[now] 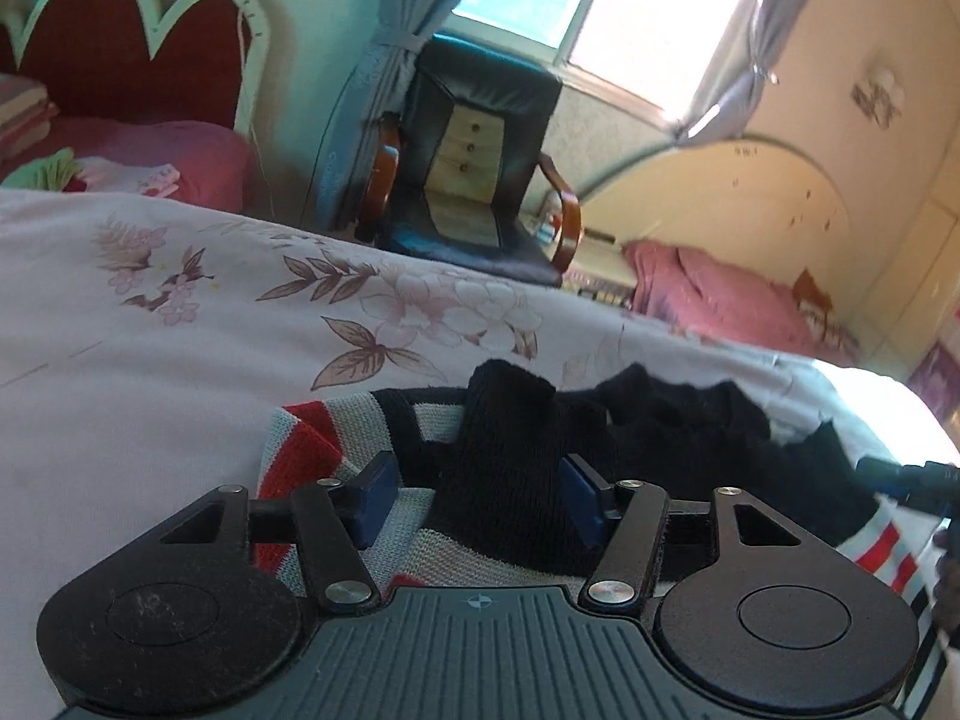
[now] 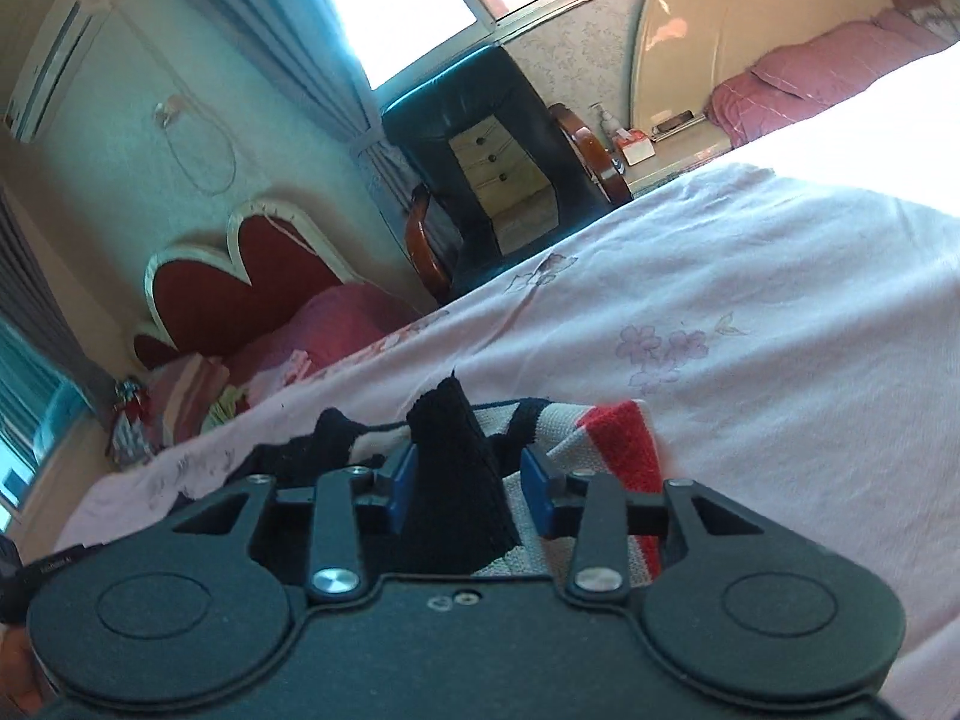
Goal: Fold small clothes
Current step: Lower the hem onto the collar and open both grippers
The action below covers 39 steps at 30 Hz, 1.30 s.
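A small knit sweater [image 1: 336, 450], dark navy with grey and red stripes, lies on the pink floral bedsheet [image 1: 180, 372]. My left gripper [image 1: 477, 495] is open, its blue pads [image 1: 375, 495] apart, with a raised fold of the dark knit [image 1: 504, 468] standing between them. In the right wrist view the same sweater [image 2: 606, 438] lies on the sheet [image 2: 750, 360]. My right gripper [image 2: 468, 489] is open too, and a peak of dark knit [image 2: 453, 468] stands between its blue pads [image 2: 537, 495], touching the left pad.
A black armchair [image 1: 474, 162] with wooden arms stands beyond the far bed edge under a bright window. A red scalloped headboard [image 1: 120, 54] and pink pillows sit at the left. Folded clothes [image 1: 138, 177] lie by the pillows. A pink blanket [image 1: 720, 300] lies at the right.
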{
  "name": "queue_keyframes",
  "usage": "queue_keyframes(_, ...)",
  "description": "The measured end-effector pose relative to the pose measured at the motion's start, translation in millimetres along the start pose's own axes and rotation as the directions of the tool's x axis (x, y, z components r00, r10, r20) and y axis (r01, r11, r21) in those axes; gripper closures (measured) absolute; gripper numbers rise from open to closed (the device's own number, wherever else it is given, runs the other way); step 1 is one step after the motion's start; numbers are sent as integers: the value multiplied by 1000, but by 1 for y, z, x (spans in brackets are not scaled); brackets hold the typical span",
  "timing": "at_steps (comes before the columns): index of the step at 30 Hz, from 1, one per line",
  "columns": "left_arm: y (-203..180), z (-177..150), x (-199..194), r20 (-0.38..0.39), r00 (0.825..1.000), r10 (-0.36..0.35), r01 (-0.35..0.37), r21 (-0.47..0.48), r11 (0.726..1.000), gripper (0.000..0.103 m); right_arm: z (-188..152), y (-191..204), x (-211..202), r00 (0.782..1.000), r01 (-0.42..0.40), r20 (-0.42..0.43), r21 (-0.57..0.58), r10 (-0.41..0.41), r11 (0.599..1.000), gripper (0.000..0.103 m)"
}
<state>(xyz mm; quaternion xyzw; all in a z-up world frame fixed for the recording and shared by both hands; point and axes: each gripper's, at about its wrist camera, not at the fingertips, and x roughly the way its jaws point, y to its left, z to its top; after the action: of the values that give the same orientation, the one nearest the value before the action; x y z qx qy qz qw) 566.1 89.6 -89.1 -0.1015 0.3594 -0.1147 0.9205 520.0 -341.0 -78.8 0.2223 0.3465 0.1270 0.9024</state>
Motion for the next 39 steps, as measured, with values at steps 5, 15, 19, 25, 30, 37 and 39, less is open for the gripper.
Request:
queue_keyframes(5, -16, -5, 0, 14, 997, 75, -76, 98, 992, 95, -9, 43, 18, 984, 155, -48, -260, -174, 953, 83)
queue_keyframes(15, -20, -17, -14, 127, 970, 205, -215, 64, 975, 99, -13, 38, 15, 956, 293, 55, -259, -289, 920, 98)
queue_keyframes(19, -30, -14, -8, 101, 965, 243, -254, 115, 960, 98, -18, 46, 27, 938, 342, 61, -312, -341, 886, 96)
queue_keyframes(25, -46, -10, -52, 261, 948, 180, -217, 117, 969, 48, -17, 69, -2, 945, 325, 156, -355, -287, 876, 59)
queue_keyframes(30, -111, -9, -10, 99, 995, 7, -30, 233, 972, 47, -31, 119, 34, 988, 130, -14, -482, -156, 866, 68)
queue_keyframes(37, -118, -20, 7, 24, 999, 27, -33, 286, 958, 46, -52, 138, 63, 985, 85, -85, -524, -152, 847, 66)
queue_keyframes(39, -90, -20, -2, 58, 991, 119, -131, 293, 947, 46, -44, 120, 49, 961, 226, -4, -562, -276, 795, 65)
